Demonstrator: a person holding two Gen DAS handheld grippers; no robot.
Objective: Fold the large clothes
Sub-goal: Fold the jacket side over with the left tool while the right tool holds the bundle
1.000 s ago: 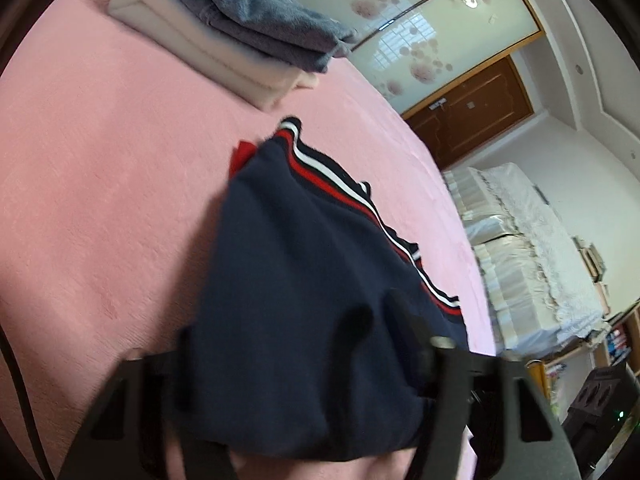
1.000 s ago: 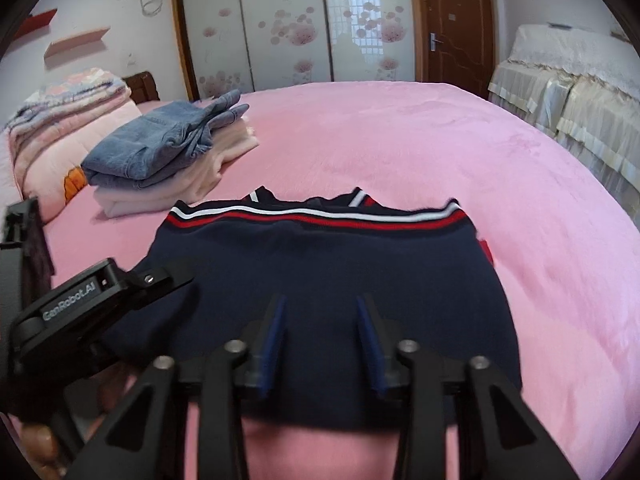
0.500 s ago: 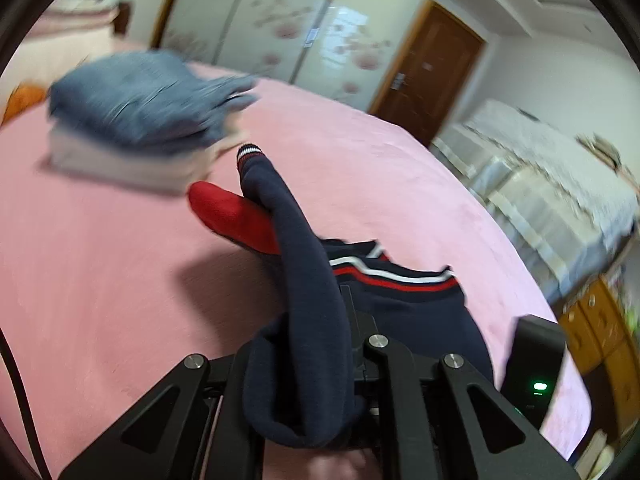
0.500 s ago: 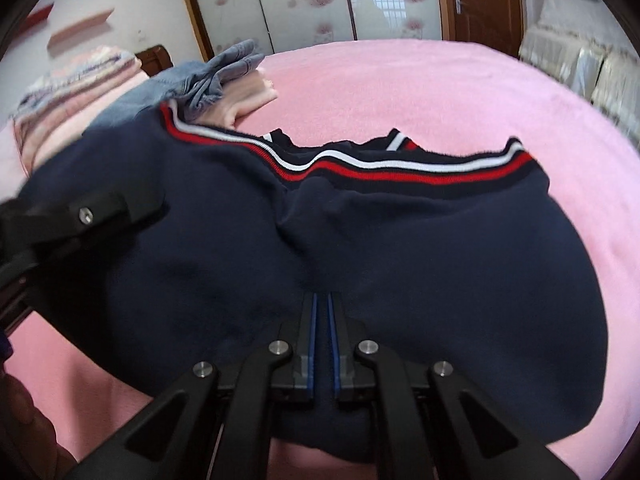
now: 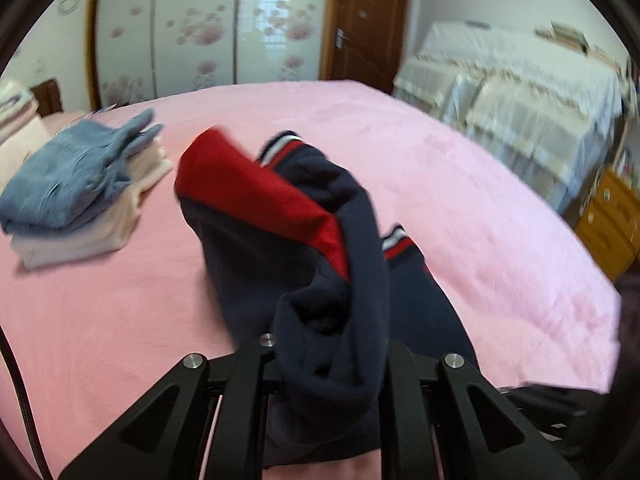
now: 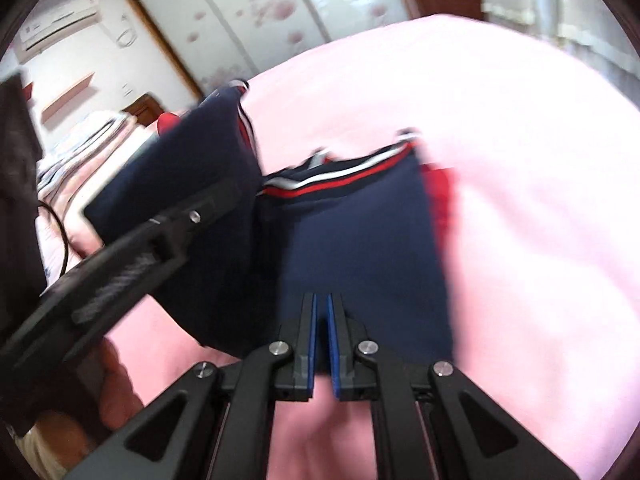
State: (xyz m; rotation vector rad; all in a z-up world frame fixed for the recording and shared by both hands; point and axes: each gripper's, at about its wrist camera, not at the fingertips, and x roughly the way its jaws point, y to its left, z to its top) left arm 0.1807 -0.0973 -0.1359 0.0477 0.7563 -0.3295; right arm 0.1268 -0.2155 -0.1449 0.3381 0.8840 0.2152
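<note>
A navy garment (image 5: 256,288) with a red panel and red-and-white striped trim lies partly lifted on the pink bed (image 5: 460,184). My left gripper (image 5: 324,364) is shut on a bunched fold of its left side and holds it up above the bed; the cloth hides the fingertips. In the right wrist view the garment (image 6: 360,248) has its right half flat on the bed (image 6: 520,200). My right gripper (image 6: 321,312) is shut on the garment's near edge, with its blue pads close together. The left gripper (image 6: 192,216) shows there at the left, holding up the raised fold.
A stack of folded clothes, blue denim on cream (image 5: 80,188), sits at the bed's far left. Folded blankets (image 6: 80,140) lie by the headboard. A covered sofa (image 5: 520,92) and a wooden cabinet (image 5: 608,220) stand to the right of the bed.
Both grippers closed on the garment's near edge. The left one lifted its side up off the bed and swung it over toward the right; the right one has turned and holds its side low.
</note>
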